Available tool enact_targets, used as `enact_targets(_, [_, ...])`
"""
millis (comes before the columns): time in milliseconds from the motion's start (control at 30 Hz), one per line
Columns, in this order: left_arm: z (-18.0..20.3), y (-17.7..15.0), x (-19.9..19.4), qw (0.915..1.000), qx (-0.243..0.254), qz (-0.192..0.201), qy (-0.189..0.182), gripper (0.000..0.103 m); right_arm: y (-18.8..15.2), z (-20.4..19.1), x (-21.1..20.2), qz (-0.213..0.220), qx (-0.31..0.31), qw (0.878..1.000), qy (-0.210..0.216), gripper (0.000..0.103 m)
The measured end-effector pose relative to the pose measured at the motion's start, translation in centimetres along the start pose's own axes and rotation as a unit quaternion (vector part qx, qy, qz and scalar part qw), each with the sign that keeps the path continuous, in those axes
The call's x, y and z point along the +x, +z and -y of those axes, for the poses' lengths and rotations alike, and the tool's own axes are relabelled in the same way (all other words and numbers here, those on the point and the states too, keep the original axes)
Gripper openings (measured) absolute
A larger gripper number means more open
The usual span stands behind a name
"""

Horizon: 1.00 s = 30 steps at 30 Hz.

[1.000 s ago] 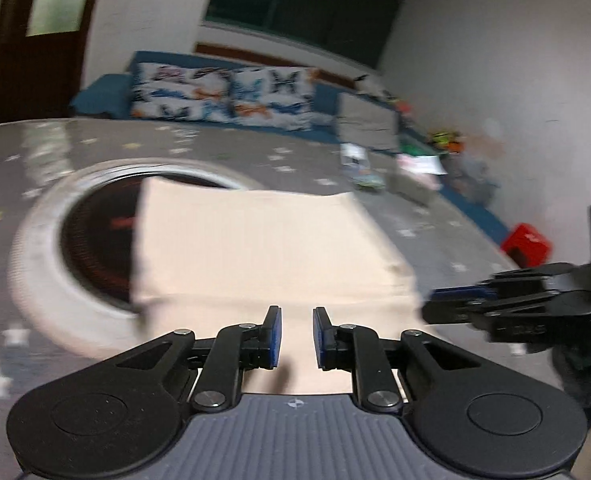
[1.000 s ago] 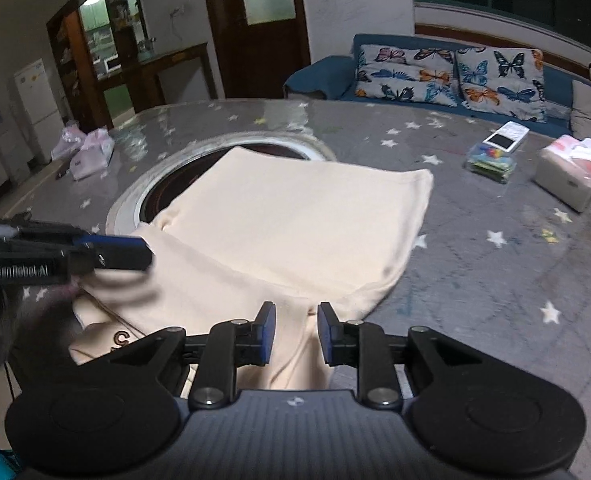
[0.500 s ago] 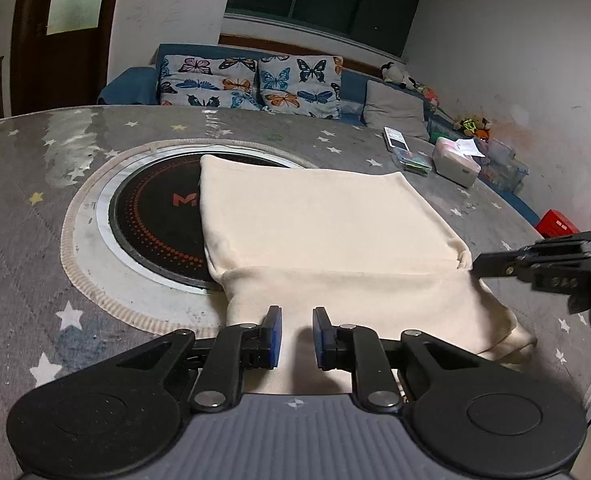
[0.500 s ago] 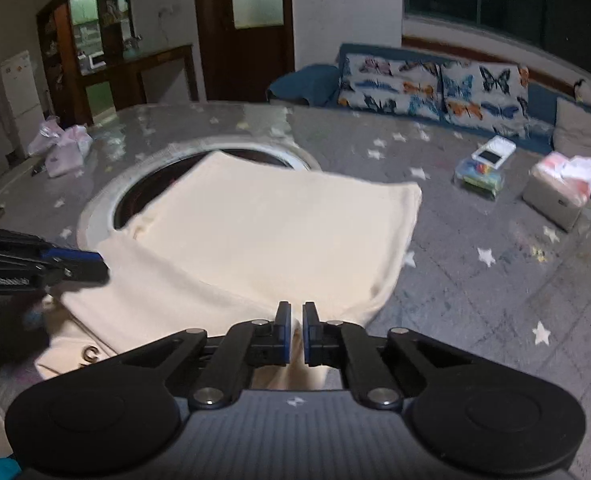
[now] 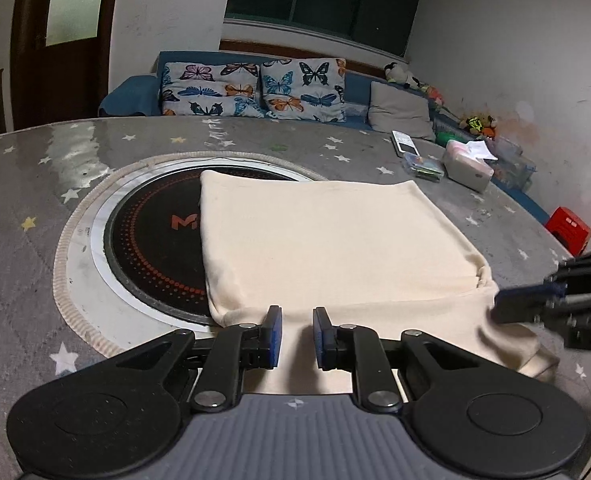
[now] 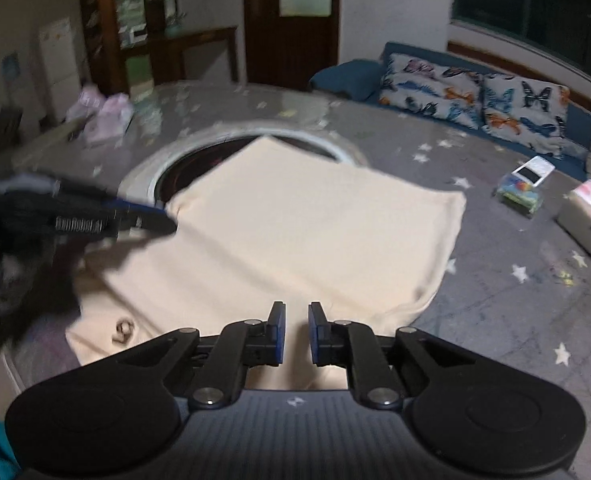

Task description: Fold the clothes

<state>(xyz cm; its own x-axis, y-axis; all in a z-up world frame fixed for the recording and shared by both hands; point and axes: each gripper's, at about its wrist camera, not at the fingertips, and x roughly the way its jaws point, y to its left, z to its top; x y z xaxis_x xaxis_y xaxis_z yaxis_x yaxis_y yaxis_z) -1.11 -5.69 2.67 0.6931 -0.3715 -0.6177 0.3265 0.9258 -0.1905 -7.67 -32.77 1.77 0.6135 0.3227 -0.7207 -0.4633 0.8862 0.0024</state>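
A cream garment point(image 5: 327, 248) lies folded on the grey star-patterned table, partly over a round black hotplate point(image 5: 155, 236). A folded-over layer sits on top, and a lower layer sticks out toward me. My left gripper point(image 5: 297, 336) hovers over the near left edge of the cloth, jaws slightly apart with nothing between them. My right gripper point(image 6: 296, 334) hovers over the near right edge of the garment point(image 6: 307, 236), jaws slightly apart and empty. The right gripper also shows at the right edge of the left wrist view point(image 5: 555, 304). The left gripper shows blurred in the right wrist view point(image 6: 143, 220).
A tissue box point(image 5: 469, 164), a phone point(image 5: 403, 144) and a small clear box point(image 5: 423, 168) sit at the table's far right. Pink bags point(image 6: 103, 116) lie at the far left. A sofa with butterfly cushions point(image 5: 255, 92) stands behind. A red box point(image 5: 569, 228) is on the floor.
The right gripper's jaws closed to a narrow gap half a second ago and have opened a little again. Both grippers shifted over the near edge of the garment. The cloth looks the same.
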Motion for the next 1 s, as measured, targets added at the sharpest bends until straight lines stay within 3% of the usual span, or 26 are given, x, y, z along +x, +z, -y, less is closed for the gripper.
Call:
enact_targets(300, [2.5,-1.5,-3.4,0.9972,0.064,0.005,-0.039,0.023,-1.1,-1.1,-2.4,-0.011,-0.020,1.000,0.011,0.012])
enact_targets(433, [3.5,-3.1,-3.4,0.9943,0.099,-0.006,-0.038,0.024,-2.3,-1.6,-1.7,-0.030,-0.026,0.999,0.011,0.012])
enact_targets(533, [3.5,-3.9,-3.0,0.9938,0.105,-0.019,-0.032,0.024,-2.4,-1.9,-1.9,-0.029,-0.029,0.999,0.008,0.012])
enact_targets(700, [3.0,-3.9,-4.7,0.9952,0.093,0.003,-0.032,0.024,-1.7,-2.6,-2.7,-0.011,-0.037,0.999,0.013,0.012])
enact_targets(833, [1.3,-4.4,-4.7,0.9975,0.066,-0.005,-0.022,0.023,-2.4,-2.4,-1.3,-0.030,-0.028,0.999,0.016,0.012])
enact_targets(1000, [0.8,-4.4,-6.6,0.9974,0.061,0.009,-0.037,0.025,-2.5,-2.2,-1.9,-0.024,-0.024,0.999,0.018,0.013])
